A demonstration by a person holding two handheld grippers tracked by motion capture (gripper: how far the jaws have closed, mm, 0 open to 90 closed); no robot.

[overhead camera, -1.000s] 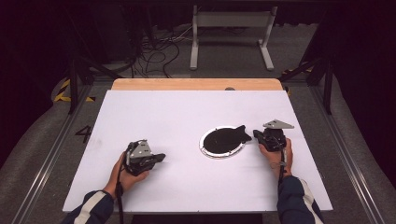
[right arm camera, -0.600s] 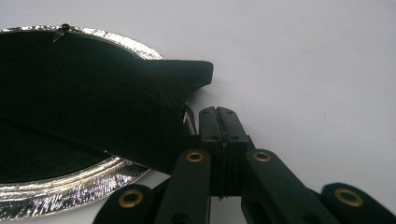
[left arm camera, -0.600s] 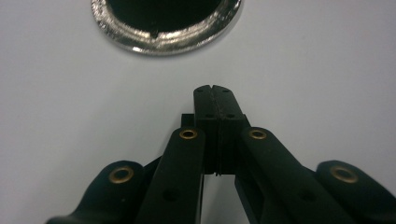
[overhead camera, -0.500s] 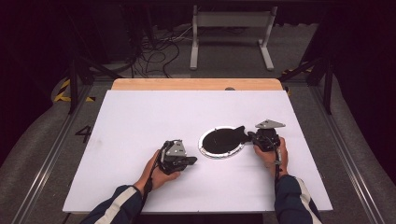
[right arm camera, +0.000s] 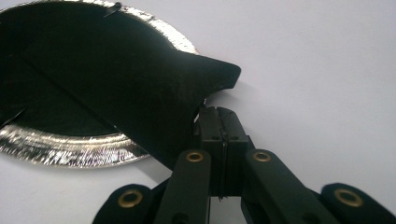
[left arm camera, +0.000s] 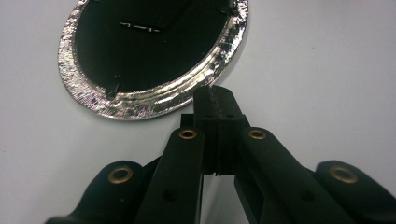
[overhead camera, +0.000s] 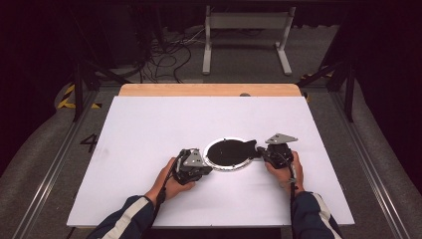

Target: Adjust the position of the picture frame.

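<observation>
Holding the left gripper (overhead camera: 207, 169) low on the white table (overhead camera: 149, 124), jaws pressed together on nothing, tips right at the near left rim of the foil plate (overhead camera: 228, 169). Seen along the left gripper view, closed tips (left arm camera: 219, 100) touching or all but touching that crinkled rim (left arm camera: 140, 105); cannot tell which.

At mid-table, plate lying flat with a black cloth (overhead camera: 230, 151) inside, most of it within the rim, one pointed flap hanging out over the right side.

To the right, right gripper (overhead camera: 259, 152) with jaws likewise closed, tips (right arm camera: 217, 114) up against the edge of the flap (right arm camera: 140, 93). Cannot tell whether any cloth is pinched between them or merely brushed.

Judging progress: early. Both grippers brought to the plate, one at each side, apparently to steady the rim and deal with the loose flap. Nothing lifted, nothing folded in or pulled clear as yet; flap out past the rim, plate flat. All the real handling left to do.

Against the frame a second ago: left hand then well off at the table's left part, now slid right across to the plate. Right hand edged in a little toward the flap. Plate and cloth unmoved; jaws closed then as now.
</observation>
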